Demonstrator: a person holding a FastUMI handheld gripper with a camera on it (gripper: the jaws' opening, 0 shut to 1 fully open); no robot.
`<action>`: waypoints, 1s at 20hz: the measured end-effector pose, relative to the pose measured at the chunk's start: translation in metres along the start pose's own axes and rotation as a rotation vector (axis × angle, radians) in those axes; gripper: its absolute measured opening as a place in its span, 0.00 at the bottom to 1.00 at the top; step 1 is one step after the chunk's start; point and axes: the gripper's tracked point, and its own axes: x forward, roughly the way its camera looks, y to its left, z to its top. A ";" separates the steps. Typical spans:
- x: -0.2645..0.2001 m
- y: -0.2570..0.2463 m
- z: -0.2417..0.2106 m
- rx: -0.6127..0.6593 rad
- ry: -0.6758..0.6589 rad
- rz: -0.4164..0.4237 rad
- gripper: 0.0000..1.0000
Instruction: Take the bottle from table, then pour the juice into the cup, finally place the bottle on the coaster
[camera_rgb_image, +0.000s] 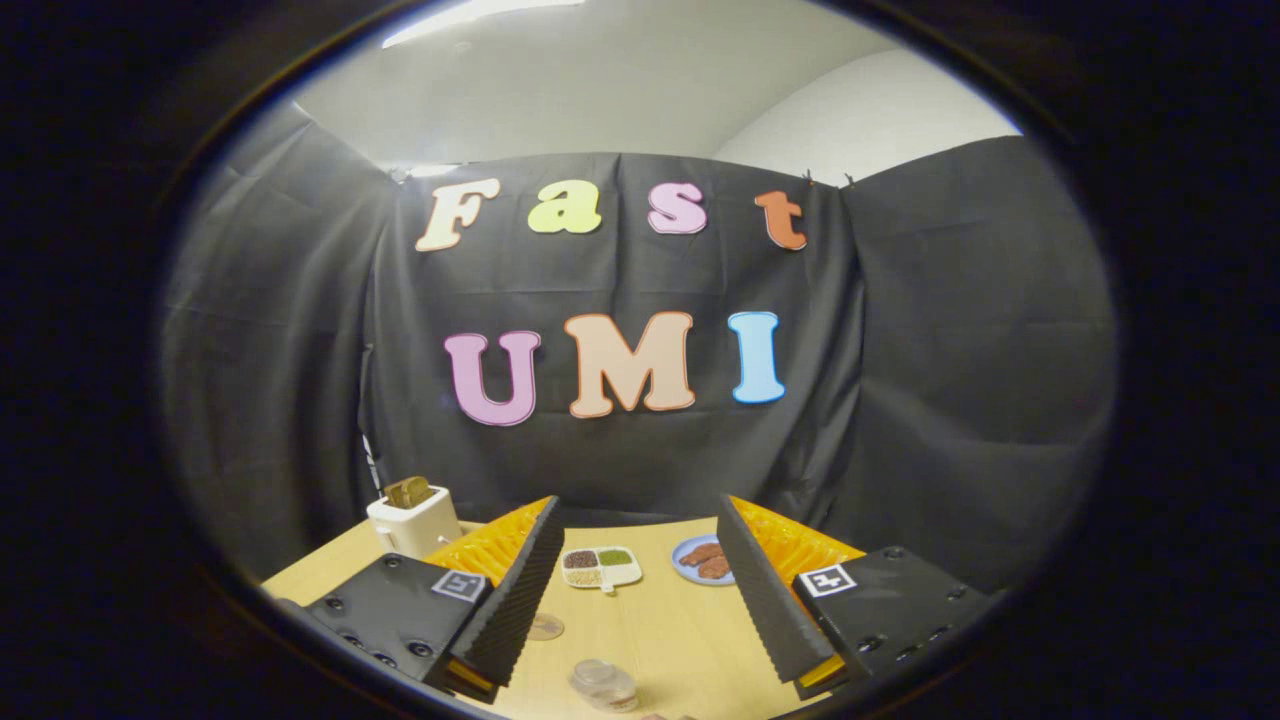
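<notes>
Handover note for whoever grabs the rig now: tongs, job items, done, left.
Tongs: open, holding nothing, raised over the table.
Clear cup: on the table between the fingers, near their base.
Coaster: flat on the table beside the left finger.
Beyond the fingers: divided snack dish, blue plate, toaster.
Bottle: I can't place it from this view.
Done: nothing evident. Left: grasp, pour, set on coaster.

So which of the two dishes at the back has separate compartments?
The white tray, beyond the open tongs; the blue plate beside it is round and undivided.

pale wood table (680, 640), white toaster (415, 522), blue plate (690, 562), clear cup (603, 684)
</notes>
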 end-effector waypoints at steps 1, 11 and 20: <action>0.000 -0.001 -0.004 -0.001 0.004 -0.002 0.97; -0.007 -0.003 -0.058 0.005 0.078 0.005 0.97; -0.017 0.023 -0.146 0.039 0.216 0.110 0.97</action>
